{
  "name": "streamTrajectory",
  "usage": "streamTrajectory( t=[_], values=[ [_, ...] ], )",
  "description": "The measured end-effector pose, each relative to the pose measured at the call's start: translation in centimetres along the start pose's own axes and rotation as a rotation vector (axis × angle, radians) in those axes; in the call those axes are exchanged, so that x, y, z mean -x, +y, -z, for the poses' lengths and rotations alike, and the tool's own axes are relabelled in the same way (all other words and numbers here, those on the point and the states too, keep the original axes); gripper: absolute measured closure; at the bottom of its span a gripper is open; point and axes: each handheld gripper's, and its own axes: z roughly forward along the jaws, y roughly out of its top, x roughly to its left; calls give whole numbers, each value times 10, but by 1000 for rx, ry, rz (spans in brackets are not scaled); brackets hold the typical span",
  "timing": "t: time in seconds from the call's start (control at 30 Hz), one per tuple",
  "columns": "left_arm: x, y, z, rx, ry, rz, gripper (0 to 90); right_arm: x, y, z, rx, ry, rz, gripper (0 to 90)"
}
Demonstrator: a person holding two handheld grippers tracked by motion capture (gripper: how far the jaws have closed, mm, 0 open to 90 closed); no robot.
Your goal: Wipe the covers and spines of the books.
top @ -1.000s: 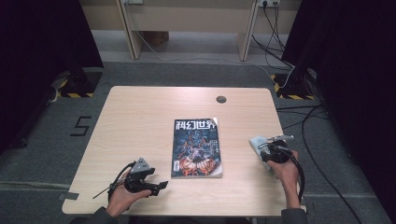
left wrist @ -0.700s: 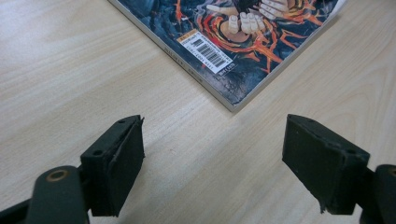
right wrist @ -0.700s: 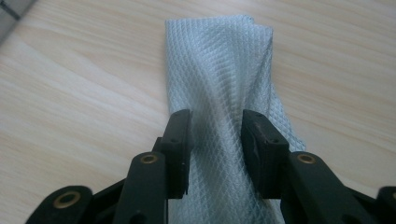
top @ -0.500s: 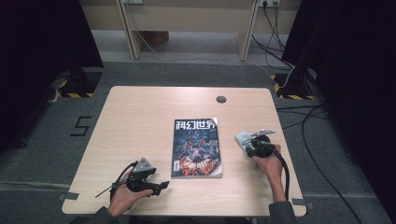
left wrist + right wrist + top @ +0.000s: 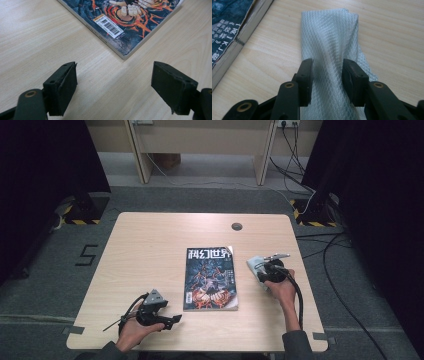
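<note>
The right tool [image 5: 261, 270] gripped a folded white cloth [image 5: 332, 42], its jaws pinching a bunched ridge of the fabric as it lay on the bench [image 5: 150, 250], just right of the magazine [image 5: 210, 279]. From above the cloth [image 5: 253, 266] was mostly hidden by the hand, so I couldn't quite tell whether it touched the magazine's edge. The left tool [image 5: 172, 321] rested on the bench near the magazine's lower left corner [image 5: 123, 53], jaws spread wide and holding nothing.
</note>
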Motion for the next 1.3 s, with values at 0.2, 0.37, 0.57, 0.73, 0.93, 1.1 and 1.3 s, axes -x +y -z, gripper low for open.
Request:
streamTrajectory(
  t=[0.2, 0.37, 0.57, 0.73, 0.93, 1.1, 1.3],
  values=[
    [-1, 0, 0, -2, 1, 1, 203, -1, 7, -5, -14, 9, -7, 576],
    [-2, 0, 0, 0, 2, 2, 202, -4, 9, 0, 9, 6, 1, 526],
    [-2, 0, 0, 2, 3, 4, 200, -8, 6, 18, 70, 16, 3, 497],
    [-2, 1, 0, -1, 5, -3, 193, -19, 1, 30, 91, 44, 43, 474],
    [-3, 0, 1, 1, 20, -6, 182, -26, -6, 43, 120, 84, 27, 386],
    [-4, 0, 1, 0, 23, -8, 177, -34, -14, 50, 140, 105, 48, 311],
    [-3, 0, 1, -1, 24, -14, 174, -42, -26, 55, 155, 129, 24, 270]
  ],
)
